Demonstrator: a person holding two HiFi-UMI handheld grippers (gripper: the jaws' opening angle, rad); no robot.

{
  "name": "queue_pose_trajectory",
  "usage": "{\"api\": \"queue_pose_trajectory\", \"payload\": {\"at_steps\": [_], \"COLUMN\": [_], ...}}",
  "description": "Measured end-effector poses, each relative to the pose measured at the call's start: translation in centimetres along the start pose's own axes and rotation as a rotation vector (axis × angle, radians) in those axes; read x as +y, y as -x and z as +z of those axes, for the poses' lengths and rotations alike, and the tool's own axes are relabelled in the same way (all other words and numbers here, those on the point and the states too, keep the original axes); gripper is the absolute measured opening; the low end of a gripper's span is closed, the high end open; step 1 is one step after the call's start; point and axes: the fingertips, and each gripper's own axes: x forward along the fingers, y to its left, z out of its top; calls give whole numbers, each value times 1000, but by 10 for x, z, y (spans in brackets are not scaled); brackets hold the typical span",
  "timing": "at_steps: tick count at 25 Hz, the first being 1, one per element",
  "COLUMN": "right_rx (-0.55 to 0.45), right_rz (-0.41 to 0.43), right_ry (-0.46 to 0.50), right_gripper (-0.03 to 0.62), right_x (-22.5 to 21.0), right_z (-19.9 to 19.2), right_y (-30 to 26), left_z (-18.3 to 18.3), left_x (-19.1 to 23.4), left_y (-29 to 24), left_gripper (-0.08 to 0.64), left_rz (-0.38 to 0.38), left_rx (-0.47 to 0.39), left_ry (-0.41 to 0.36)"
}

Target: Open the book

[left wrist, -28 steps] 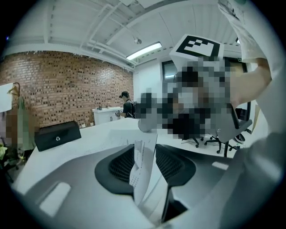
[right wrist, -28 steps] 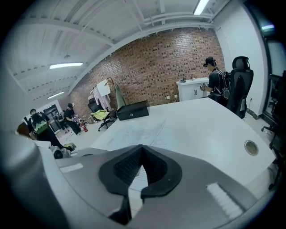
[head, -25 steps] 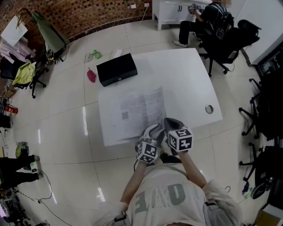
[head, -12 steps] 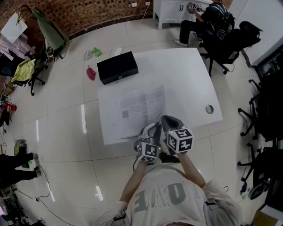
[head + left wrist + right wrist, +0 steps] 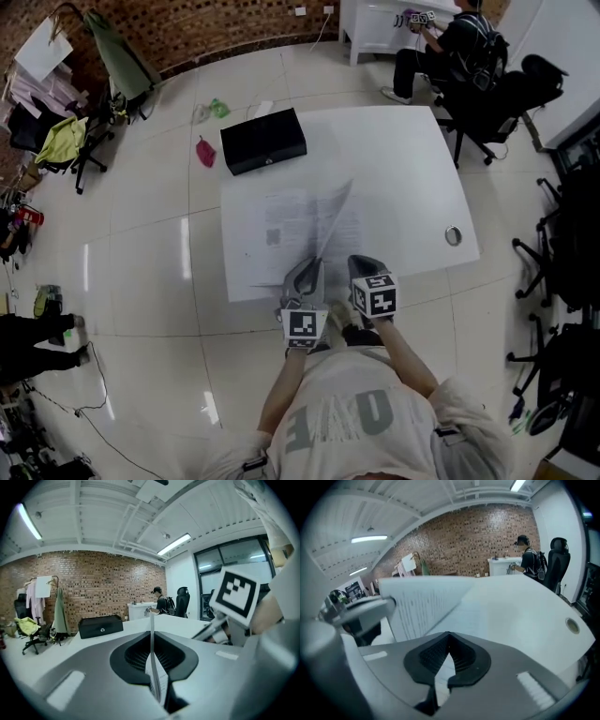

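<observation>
Lying open on the near half of the white table [image 5: 412, 159], the book [image 5: 281, 230] has 1 page [image 5: 336, 217] standing upright. The jaws of the left gripper [image 5: 313, 267] have just been closing and now pinch that page's near edge. The right gripper [image 5: 360, 266] has its jaws together at the book's 5 o'clock. A black box [image 5: 263, 141] sits at 11 o'clock and a metal ring [image 5: 454, 235] at 3 o'clock, both apart from the book. The left gripper view shows the page edge-on between the pads. The right gripper view shows the ring but not the box.

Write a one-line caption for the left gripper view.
Left tool, jaws just closed on a page held edge-on; black box behind on the table.
</observation>
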Motion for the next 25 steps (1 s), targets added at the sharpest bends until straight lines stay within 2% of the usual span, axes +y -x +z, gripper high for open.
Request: {"api": "queue_pose_trajectory", "payload": {"at_steps": [2,4,7,9,13,15,20,25], "right_rx": [95,145,164,169,161,158,149,139], "right_rz": [-8,-19,-41,-44,-38,-46,-69,-79], "right_ry": [15,50,106,100,75,70,81,85], "right_gripper": [5,5,3,3,3,3,3,4], "right_x": [-1,-3,-3,-3,-7,-10,-13,-13], "right_z": [-33,-55,-61,-60,-58,-55,-51,-51], "right_y": [-14,-19,-23,-23,-22,-22,-25,-23], "left_z": [0,-2,-6,-11,-41,-63,-115,-140], "left_x": [12,24,49,71,110,121,123,120], "left_y": [11,22,37,48,75,88,108,110], "left_gripper": [38,38,40,40,45,54,70,91], "left_rz": [42,86,158,225,364,410,462,460], "left_rx": [-9,-19,-32,-33,46,97,193,217], "left_ry": [31,66,127,184,228,263,373,445]}}
